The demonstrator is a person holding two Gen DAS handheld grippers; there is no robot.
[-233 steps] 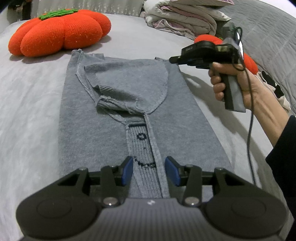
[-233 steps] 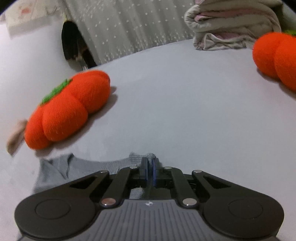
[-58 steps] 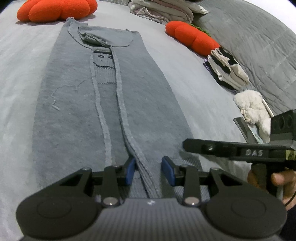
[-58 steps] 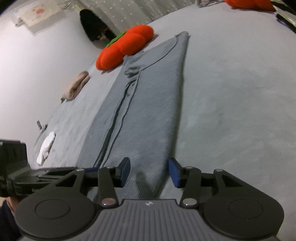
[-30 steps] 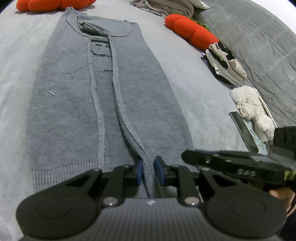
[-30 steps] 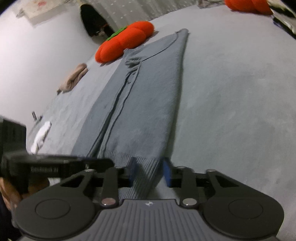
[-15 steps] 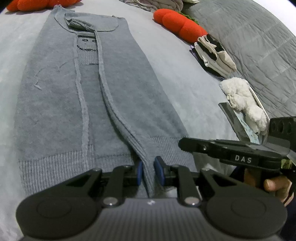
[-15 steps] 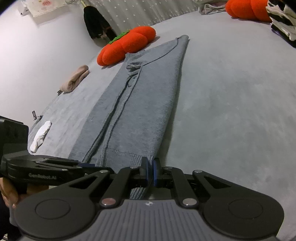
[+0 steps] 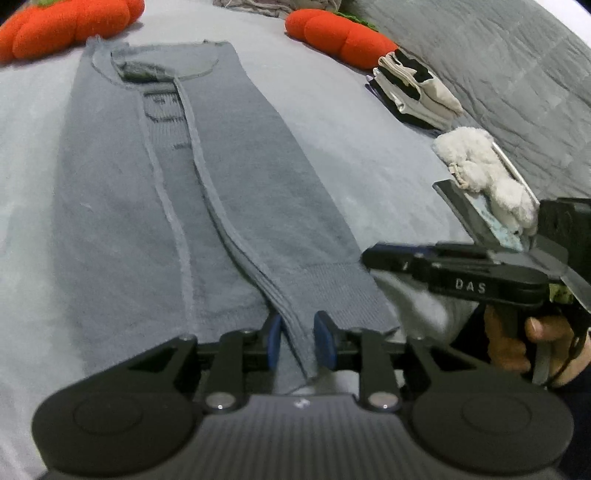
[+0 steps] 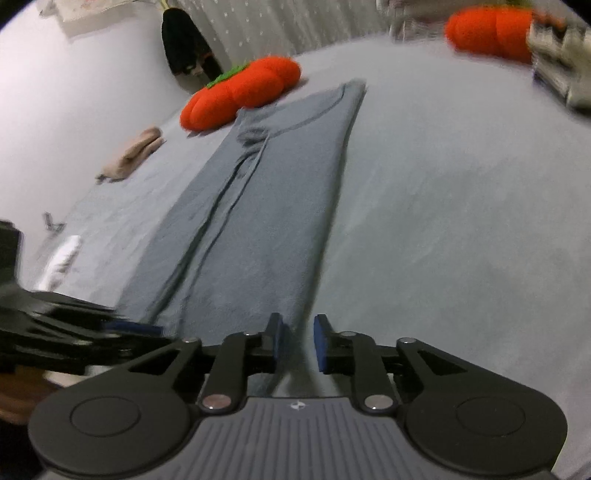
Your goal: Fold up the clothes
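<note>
A long grey knit garment [image 9: 229, 177] lies flat on the grey bed [image 9: 351, 122], both sides folded in toward its middle. My left gripper [image 9: 298, 345] is at the ribbed hem [image 9: 332, 288], its jaws opening, with the hem's middle fold lying between the blue pads. My right gripper [image 10: 295, 339] is at the garment's [image 10: 258, 221] right hem corner. Its jaws are opening too, and the cloth edge sits between the pads with a gap on the right. A hand [image 9: 506, 347] holds the right gripper [image 9: 369, 254] beside the hem.
Orange pumpkin cushions [image 9: 66, 26] [image 9: 340, 33] lie beyond the collar. Folded black-and-white clothes [image 9: 413, 92] and a white fluffy item [image 9: 484, 177] sit to the right, by a grey quilt [image 9: 517, 74]. A beige item [image 10: 133, 155] and a white sock [image 10: 59, 262] lie left of the garment.
Both pairs of pads have moved apart from half a second ago; the right pads were pinched together on the hem corner. Both cameras have rolled a little. The garment still lies flat.
</note>
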